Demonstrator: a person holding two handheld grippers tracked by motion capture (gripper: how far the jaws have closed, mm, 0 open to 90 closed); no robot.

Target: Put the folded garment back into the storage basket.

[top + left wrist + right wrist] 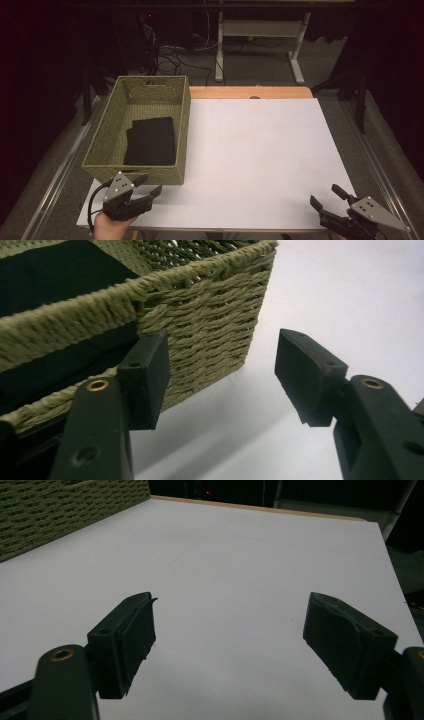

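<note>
Item: woven basket [107, 137], olive green, at the left of the white tabletop [260, 160], holding a folded black cloth [151, 141] that lies flat on its floor toward the near end.

Left gripper [141, 184]: jaws spread, empty, just short of the basket's near wall by its right corner. In the left gripper view one jaw sits close against the braided rim [150, 292]; I cannot tell whether it touches it.

Right gripper [326, 196]: jaws spread, empty, at the near right corner of the tabletop, well apart from the basket.

Step in hand, as judged: reaching for the cloth. You should lift the left gripper clear of the rim before going forward, then come down inside and pinch the cloth's near folded edge through all layers, so it doesn't unfold.

Edges: the basket walls are tall and flare outward; a low approach would likely shove the basket.

Open room: the tabletop right of the basket is bare, with free travel across it. Mind the near table edge under both hands.
</note>
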